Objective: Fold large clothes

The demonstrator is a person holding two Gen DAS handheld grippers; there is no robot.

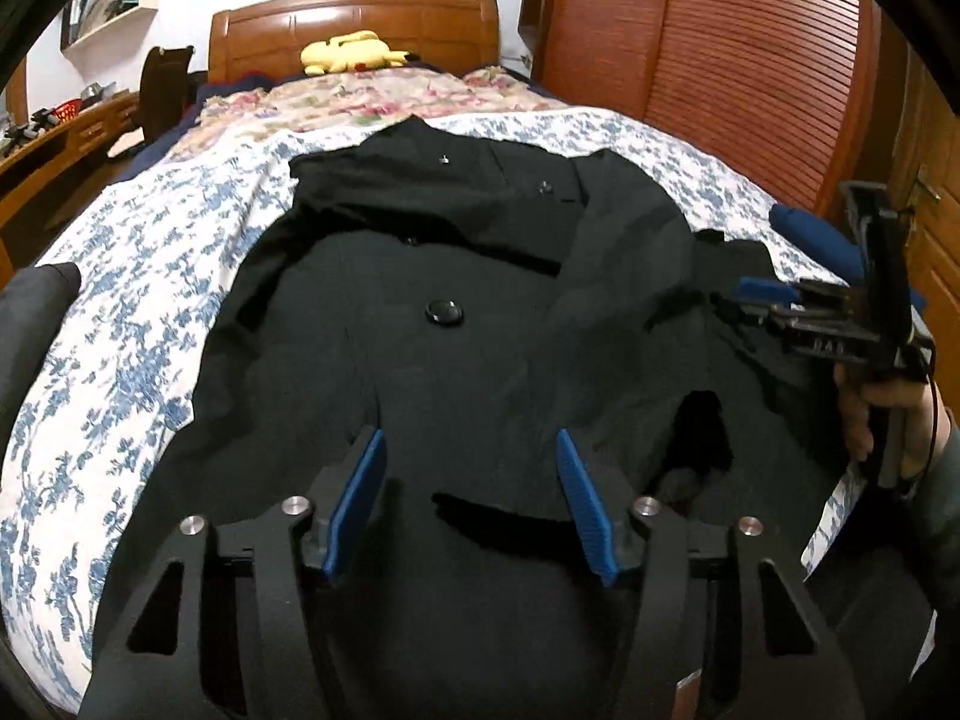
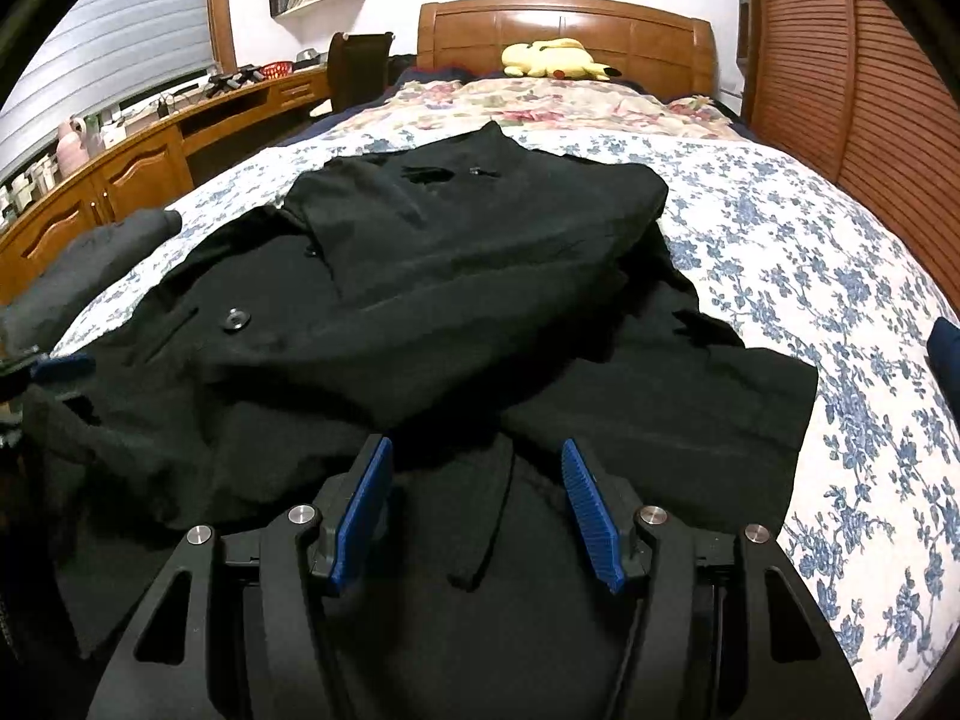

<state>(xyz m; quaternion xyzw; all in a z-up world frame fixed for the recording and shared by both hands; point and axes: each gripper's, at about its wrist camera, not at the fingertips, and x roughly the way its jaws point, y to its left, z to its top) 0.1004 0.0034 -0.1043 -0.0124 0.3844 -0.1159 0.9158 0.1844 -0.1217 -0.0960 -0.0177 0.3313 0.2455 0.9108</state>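
The black coat (image 1: pixel 456 276) lies spread on the bed (image 1: pixel 150 276), its collar toward the headboard (image 1: pixel 354 24) and its near hem toward the person, one side already laid over its middle. Both the left gripper (image 1: pixel 471 450) and the right gripper (image 2: pixel 477 462) hang over that near hem with jaws parted, pads clear of cloth and holding nothing. If they close on the top layer alone, the heavy coat could slide apart and lose its fold.

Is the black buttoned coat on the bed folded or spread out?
Partly folded: black buttoned coat has one sleeve laid across its front; the rest lies spread.
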